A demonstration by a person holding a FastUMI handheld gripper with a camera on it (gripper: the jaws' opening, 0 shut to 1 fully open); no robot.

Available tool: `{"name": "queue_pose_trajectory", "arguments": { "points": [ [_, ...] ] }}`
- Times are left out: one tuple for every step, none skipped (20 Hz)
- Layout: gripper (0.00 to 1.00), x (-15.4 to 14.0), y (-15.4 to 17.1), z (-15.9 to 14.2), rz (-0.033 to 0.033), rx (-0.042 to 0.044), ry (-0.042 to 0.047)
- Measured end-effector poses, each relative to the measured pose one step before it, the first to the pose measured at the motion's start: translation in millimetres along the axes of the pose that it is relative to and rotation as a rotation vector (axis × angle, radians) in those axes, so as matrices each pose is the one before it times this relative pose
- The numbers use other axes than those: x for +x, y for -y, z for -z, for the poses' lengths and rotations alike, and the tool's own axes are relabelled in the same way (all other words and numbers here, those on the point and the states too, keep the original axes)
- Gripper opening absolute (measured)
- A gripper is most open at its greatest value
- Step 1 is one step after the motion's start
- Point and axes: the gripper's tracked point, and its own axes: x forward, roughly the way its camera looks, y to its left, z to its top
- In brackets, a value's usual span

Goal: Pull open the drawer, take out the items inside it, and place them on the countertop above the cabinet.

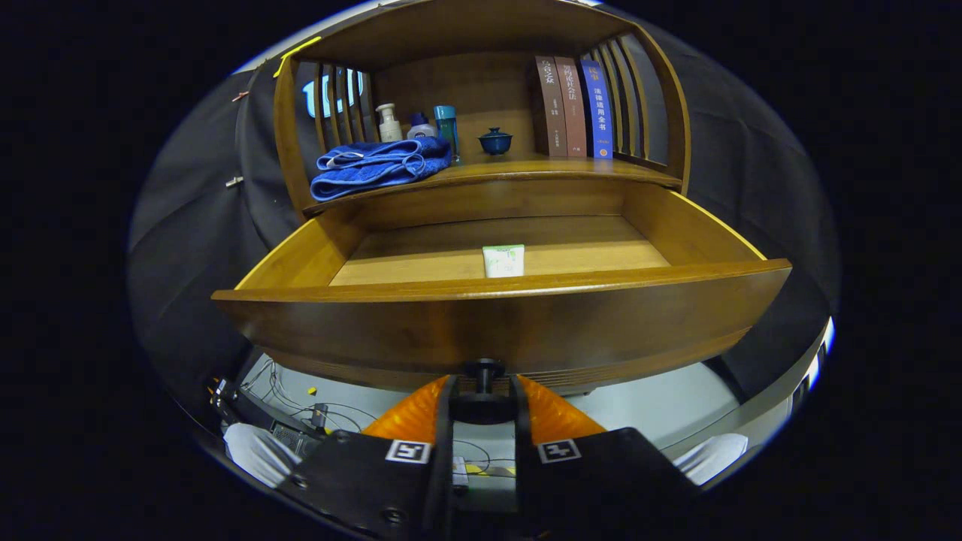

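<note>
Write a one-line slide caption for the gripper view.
Gripper shut on the knob of the open drawer, with a small packet inside.

Open drawer (496,255): free floor either side of small box (503,260). Tabletop (526,169), frame centre, bare between towel (379,167), lidded cup (495,140) and books (575,105).

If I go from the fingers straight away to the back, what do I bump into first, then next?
Gripper shut on the knob → drawer front → small box inside → countertop → teacup.
</note>
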Motion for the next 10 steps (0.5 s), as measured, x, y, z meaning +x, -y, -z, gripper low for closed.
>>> {"name": "queue_pose_trajectory", "arguments": {
  "points": [
    [0.49, -0.92, 1.01, 5.62, 0.0018, 0.00167, -0.01892],
    [0.6, -4.41, 2.47, 4.76, 0.00755, 0.008, -0.01392],
    [0.72, -4.17, 2.27, 2.52, 0.00987, 0.01058, -0.01408],
    [0.83, -7.89, 2.41, -0.48, 0.01192, 0.00341, -0.00811],
    [0.94, -13.6, 0.36, -8.08, 0.00443, -0.00013, 0.0165],
    [0.93, -12.2, -1.85, -13.17, -0.00071, 0.00437, 0.02651],
    [0.91, -10.92, -2.84, -19.0, -0.00922, 0.0098, 0.02411],
    [0.9, -7.16, -4.31, -20.66, -0.01575, 0.00985, 0.01951],
    [0.9, -1.3, -3.11, -19.96, -0.00931, 0.00664, 0.01576],
    [0.9, 3.33, -0.01, -19.4, -0.00113, 0.00181, 0.00305]
  ]
}}
